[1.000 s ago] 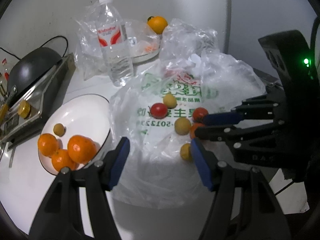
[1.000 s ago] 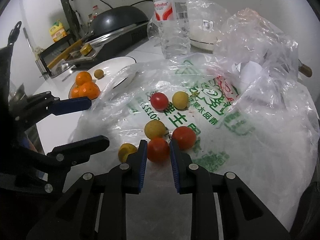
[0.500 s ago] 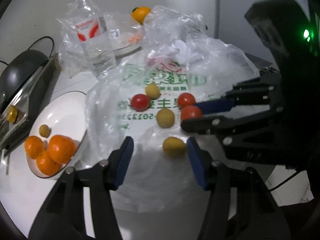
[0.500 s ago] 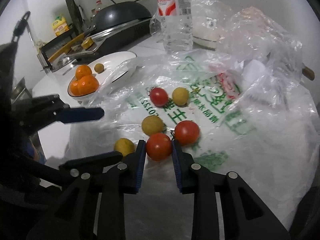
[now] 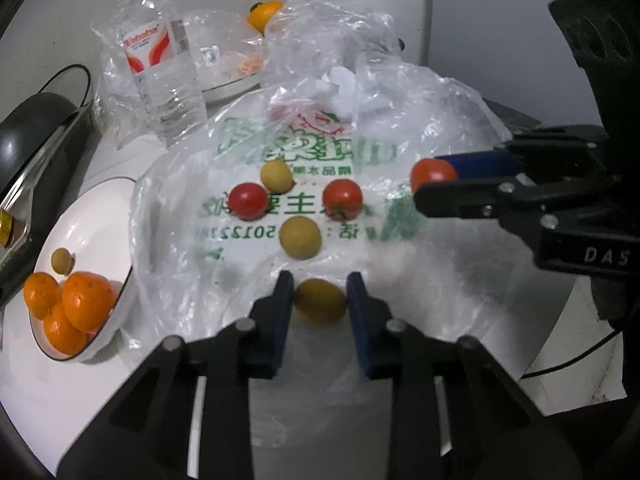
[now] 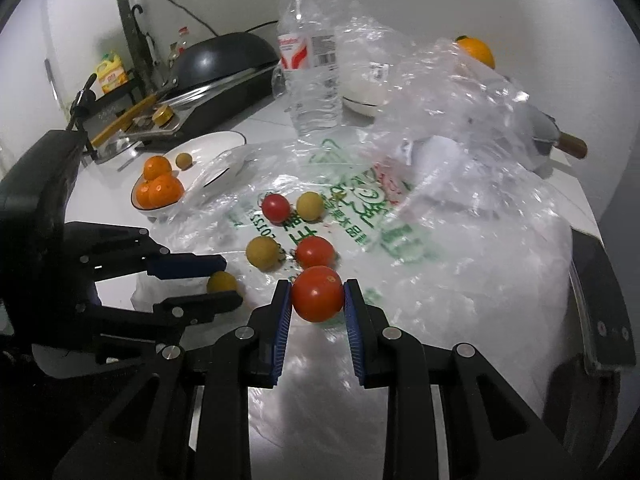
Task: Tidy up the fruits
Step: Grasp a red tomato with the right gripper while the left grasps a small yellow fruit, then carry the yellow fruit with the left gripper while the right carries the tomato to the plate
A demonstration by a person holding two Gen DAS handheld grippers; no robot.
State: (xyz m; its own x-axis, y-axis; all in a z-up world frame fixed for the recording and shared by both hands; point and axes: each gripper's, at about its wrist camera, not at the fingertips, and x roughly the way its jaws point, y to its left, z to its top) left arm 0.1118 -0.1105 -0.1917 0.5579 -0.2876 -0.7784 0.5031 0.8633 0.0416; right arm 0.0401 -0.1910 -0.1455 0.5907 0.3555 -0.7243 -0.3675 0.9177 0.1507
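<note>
Small fruits lie on a printed plastic bag (image 5: 304,148). My left gripper (image 5: 320,300) has its jaws closed around a yellow fruit (image 5: 320,301); it also shows in the right wrist view (image 6: 221,282). My right gripper (image 6: 316,296) is shut on a red tomato (image 6: 317,293), held just above the bag; the tomato also shows in the left wrist view (image 5: 433,174). Two red tomatoes (image 5: 248,200) (image 5: 342,198) and two yellow fruits (image 5: 276,176) (image 5: 300,238) remain on the bag. A white plate (image 5: 100,216) at left holds three oranges (image 5: 86,300) and a small yellow fruit (image 5: 61,260).
A water bottle (image 5: 164,72) stands behind the bag. Crumpled clear bags (image 6: 452,92) cover a bowl and an orange (image 6: 476,50) at the back. A black pan on a stove (image 6: 224,60) sits at the far left. The counter edge runs along the right.
My left gripper moved forward and closed around the nearest yellow fruit. My right gripper lifted the red tomato off the bag and drew it back to the right.
</note>
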